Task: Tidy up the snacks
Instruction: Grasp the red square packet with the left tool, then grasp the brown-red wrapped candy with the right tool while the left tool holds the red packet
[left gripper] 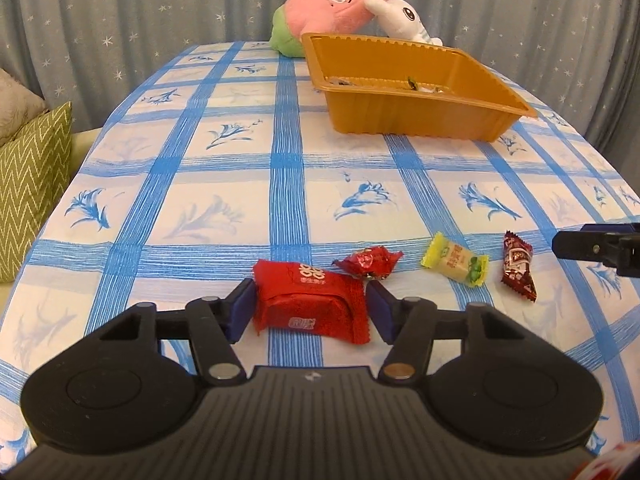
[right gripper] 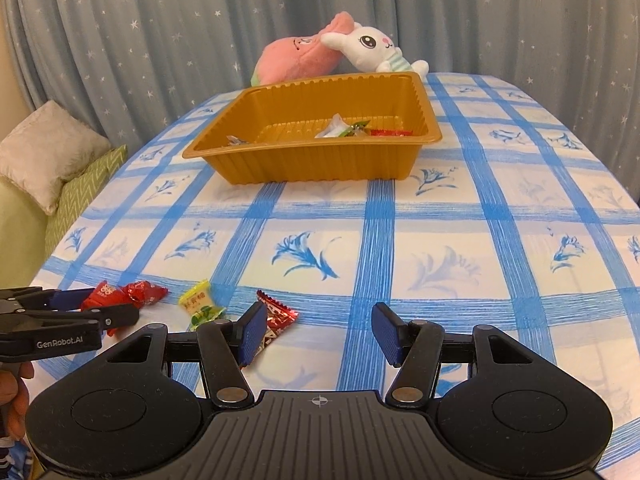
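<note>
My left gripper [left gripper: 311, 308] rests low on the checked tablecloth, its blue pads pressed against both sides of a large red snack pack [left gripper: 308, 300]. Just beyond it lie a small red candy [left gripper: 368, 262], a yellow-green candy [left gripper: 456, 262] and a dark red candy [left gripper: 518, 266]. My right gripper [right gripper: 320, 332] stands open over bare cloth with nothing between its fingers; the dark red candy [right gripper: 276, 318] lies just past its left pad. An orange tray [right gripper: 312, 164] stands further back and holds several wrapped snacks [right gripper: 344, 128].
Two plush toys [right gripper: 340, 48] lie behind the tray at the table's far end. Cushions [left gripper: 32, 184] sit past the table's left edge. A starred curtain hangs behind. A wide stretch of tablecloth [right gripper: 460, 240] lies between the candies and the tray.
</note>
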Demonstrator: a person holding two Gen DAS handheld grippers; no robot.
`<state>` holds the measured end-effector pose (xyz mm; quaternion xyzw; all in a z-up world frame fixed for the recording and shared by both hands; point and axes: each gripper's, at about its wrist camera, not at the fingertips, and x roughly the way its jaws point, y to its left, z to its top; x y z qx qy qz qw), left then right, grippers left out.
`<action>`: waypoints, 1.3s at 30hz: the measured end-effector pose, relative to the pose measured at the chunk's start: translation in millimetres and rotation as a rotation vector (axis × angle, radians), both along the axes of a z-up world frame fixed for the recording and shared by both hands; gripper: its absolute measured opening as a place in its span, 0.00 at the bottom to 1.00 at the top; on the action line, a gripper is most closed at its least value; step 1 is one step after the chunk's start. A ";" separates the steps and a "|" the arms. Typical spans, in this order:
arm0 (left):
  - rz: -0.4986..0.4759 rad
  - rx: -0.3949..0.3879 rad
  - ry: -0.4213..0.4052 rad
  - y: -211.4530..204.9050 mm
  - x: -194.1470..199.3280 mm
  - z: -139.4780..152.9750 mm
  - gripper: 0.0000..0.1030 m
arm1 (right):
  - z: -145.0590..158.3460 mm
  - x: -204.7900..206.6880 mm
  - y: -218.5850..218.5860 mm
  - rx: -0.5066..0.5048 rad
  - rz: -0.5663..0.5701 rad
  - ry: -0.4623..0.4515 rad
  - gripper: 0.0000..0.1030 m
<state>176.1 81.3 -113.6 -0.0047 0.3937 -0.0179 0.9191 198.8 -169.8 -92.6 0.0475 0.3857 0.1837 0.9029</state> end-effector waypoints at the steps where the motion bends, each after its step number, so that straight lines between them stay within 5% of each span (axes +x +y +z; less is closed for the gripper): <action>1: -0.009 0.009 -0.001 -1.6 0.1 -0.1 0.50 | -0.2 0.3 0.7 0.000 0.001 0.001 0.56; 5: -0.024 0.021 -0.001 -5.7 -0.5 0.5 0.37 | -0.7 1.0 3.4 -0.002 0.004 0.001 0.56; 21: 0.016 -0.019 -0.031 -0.6 -7.0 22.4 0.37 | -6.6 -2.4 14.2 -0.023 0.055 0.005 0.56; 30: 0.020 -0.050 -0.041 -1.4 -4.5 26.3 0.37 | -14.8 0.7 27.5 0.047 0.078 0.025 0.56; 39: 0.012 -0.058 -0.036 -4.1 -2.9 24.3 0.37 | -20.3 2.5 48.9 -0.078 0.090 -0.034 0.46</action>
